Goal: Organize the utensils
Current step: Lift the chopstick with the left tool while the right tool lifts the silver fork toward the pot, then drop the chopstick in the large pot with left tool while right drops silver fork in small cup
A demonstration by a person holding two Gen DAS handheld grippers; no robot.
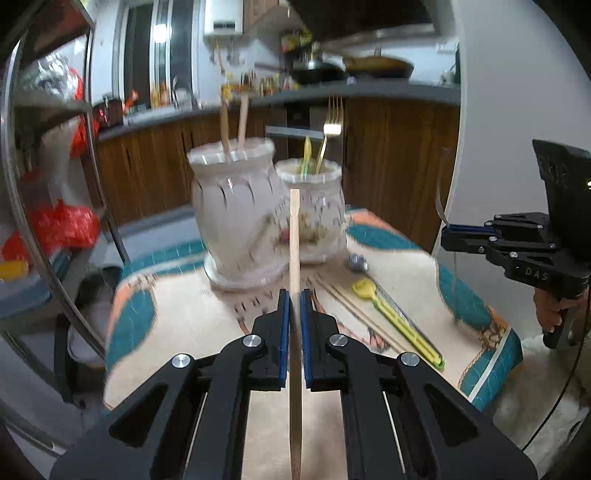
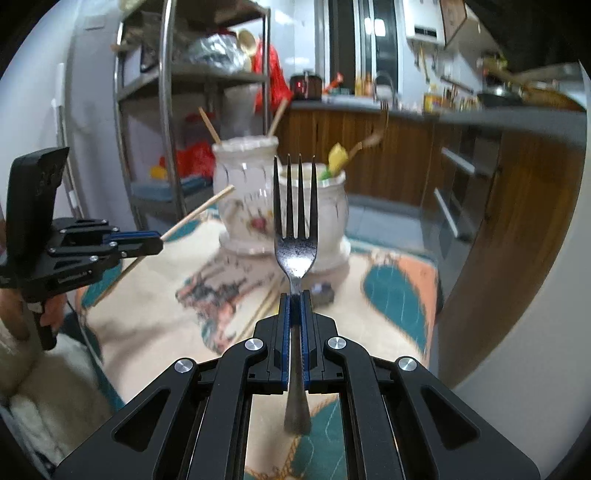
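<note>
Wood, steel and cloth on a kitchen table

A matt wooden chopstick (image 1: 294,240), a glossy metal fork (image 2: 295,229), two glossy ceramic-looking jars (image 1: 240,214) and a patterned woven tablecloth (image 1: 177,325).

Place: home kitchen
Evidence: wooden cabinets (image 1: 388,155), pans (image 1: 376,66) on the worktop (image 1: 388,90), wall boiler (image 1: 223,16), metal shelf rack (image 2: 166,110)
</note>
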